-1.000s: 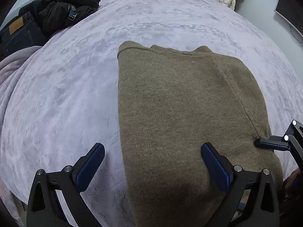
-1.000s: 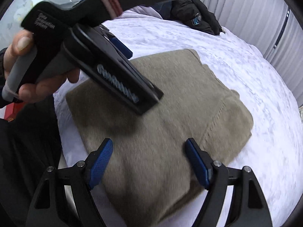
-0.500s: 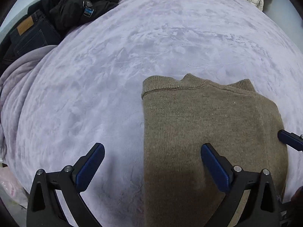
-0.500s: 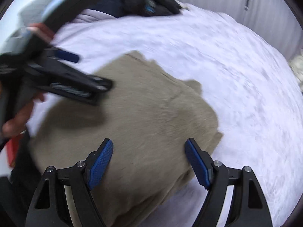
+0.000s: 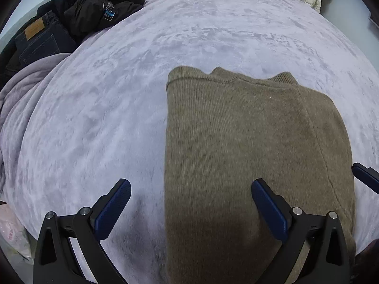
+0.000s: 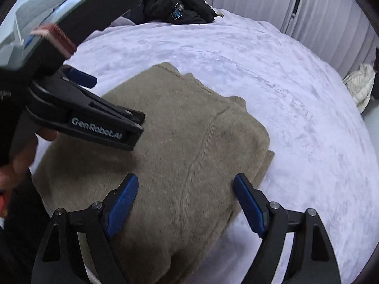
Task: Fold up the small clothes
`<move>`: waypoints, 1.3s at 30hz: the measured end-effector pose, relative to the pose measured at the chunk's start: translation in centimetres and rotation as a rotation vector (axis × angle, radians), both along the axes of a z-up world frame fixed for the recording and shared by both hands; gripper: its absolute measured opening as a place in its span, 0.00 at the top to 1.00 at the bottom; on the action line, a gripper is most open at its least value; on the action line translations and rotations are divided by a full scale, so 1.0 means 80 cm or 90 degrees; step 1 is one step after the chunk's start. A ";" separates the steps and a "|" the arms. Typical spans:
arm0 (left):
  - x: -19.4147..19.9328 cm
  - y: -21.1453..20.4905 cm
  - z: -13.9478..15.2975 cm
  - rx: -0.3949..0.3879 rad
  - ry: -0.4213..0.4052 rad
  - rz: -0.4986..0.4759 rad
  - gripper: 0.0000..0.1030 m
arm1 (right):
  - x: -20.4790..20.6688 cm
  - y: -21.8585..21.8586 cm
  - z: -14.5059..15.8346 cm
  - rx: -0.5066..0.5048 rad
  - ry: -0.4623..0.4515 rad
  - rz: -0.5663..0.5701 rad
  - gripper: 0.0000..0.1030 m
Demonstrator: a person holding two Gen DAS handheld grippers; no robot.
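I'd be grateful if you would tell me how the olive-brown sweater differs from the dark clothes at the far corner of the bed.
The olive-brown sweater is folded into a flat, neat rectangle; the dark clothes lie in a loose, crumpled heap. The sweater is one knitted piece in one colour; the heap mixes a black jacket and dark jeans with a tan patch. The sweater lies near the camera, the heap at the bed's edge. Both rest on the lilac blanket.

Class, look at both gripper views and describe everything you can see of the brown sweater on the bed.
The brown sweater is an olive-brown knit with a fuzzy, finely ribbed surface. It lies folded into a thick, roughly rectangular stack on the pale lilac blanket, with its ribbed neckline at the far end and a raised seam running lengthwise. Both open grippers hover above it; nothing visibly grips it. Its near end is shadowed.
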State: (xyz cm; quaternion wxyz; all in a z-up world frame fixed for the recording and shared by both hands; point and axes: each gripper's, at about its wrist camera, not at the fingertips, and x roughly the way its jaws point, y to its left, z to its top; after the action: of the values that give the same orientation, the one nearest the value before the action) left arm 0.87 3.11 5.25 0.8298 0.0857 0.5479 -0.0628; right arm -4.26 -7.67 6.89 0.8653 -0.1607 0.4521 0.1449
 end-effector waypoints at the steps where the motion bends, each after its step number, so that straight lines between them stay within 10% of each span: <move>1: -0.010 0.004 0.003 -0.007 -0.003 0.002 0.01 | -0.018 -0.007 -0.002 -0.009 -0.009 0.003 0.18; 10: -0.066 0.008 0.037 -0.019 -0.040 0.000 0.01 | -0.068 -0.051 0.030 0.079 0.012 -0.070 0.18; 39: -0.090 0.028 0.034 -0.038 -0.018 0.081 0.01 | -0.051 -0.018 0.016 0.048 0.097 -0.157 0.17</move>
State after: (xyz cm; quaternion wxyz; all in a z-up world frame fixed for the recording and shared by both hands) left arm -6.29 5.34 7.98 0.8421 0.0269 0.5381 -0.0246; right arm -8.34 -9.10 8.16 0.8453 -0.0598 0.5268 0.0666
